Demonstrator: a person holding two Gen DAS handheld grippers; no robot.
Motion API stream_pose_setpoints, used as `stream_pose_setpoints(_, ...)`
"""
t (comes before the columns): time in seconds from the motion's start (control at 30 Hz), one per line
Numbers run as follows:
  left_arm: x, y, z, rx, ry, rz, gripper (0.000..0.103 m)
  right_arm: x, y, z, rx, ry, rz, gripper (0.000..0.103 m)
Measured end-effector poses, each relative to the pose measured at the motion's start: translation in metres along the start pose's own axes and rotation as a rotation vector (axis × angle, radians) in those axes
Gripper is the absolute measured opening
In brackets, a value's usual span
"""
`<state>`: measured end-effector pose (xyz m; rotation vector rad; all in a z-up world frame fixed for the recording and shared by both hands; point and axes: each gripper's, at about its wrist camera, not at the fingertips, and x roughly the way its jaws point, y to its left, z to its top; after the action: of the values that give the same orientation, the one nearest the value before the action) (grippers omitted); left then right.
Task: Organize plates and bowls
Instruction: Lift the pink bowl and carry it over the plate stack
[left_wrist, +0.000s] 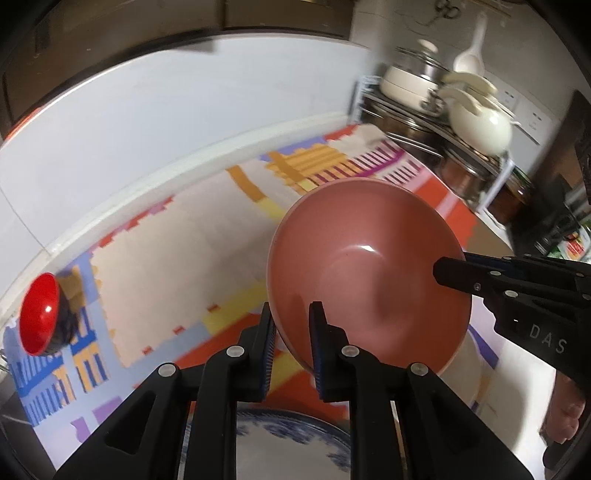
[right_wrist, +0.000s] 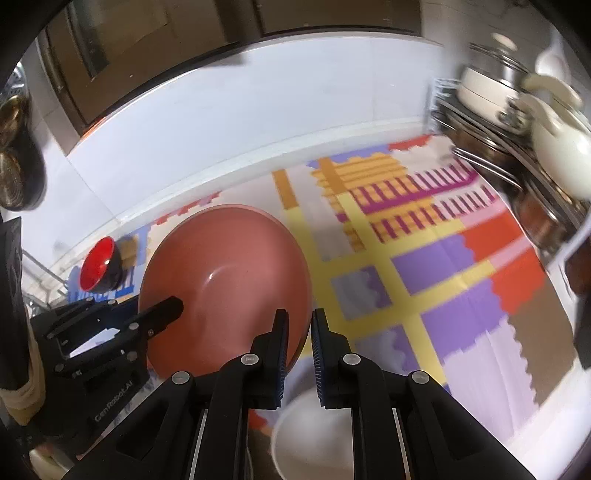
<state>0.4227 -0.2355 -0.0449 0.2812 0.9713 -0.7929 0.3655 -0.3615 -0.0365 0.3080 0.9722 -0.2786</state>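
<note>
Both jaw pairs clamp the round pink ceramic plate (left_wrist: 369, 273) by its rim: left gripper (left_wrist: 291, 325), right gripper (right_wrist: 298, 332). Only the right view shows a white bowl (right_wrist: 314, 435) beneath its jaws.

We see only a slice of the blue-patterned plate (left_wrist: 291, 439) at the bottom of the left wrist view; the left gripper (left_wrist: 291, 336) covers most of it. The white bowl (right_wrist: 310, 432) in the right wrist view is likewise half hidden behind the right gripper (right_wrist: 298, 350) and cut by the lower edge. The pink bowl (left_wrist: 365, 273) hides its own rim where the fingers (left_wrist: 319, 347) meet it, so we cannot tell the grip there. The rack of pots (right_wrist: 524, 122) is smeared by blur, and the red bowl (left_wrist: 38, 314) is soft too.
</note>
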Motion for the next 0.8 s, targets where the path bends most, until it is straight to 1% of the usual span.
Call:
stream_pose_setpoints(0.2, 0.001, -0.03, -0.016, 0.049, 0.032, -0.044, 0.019, -0.016, -0.025, -0.024, 0.052, 0.003, -0.033, 0.014)
stream_pose_setpoints(0.43, 0.006, -0.054, -0.03, 0.085, 0.077, -0.082, 0.019, -0.026, -0.049, -0.049, 0.1, 0.013, -0.068, 0.014)
stream_pose_setpoints(0.8, 0.023, -0.078, -0.048, 0.14, 0.15, -0.085, 0.019, -0.021, -0.075, -0.086, 0.17, 0.078, -0.079, 0.014)
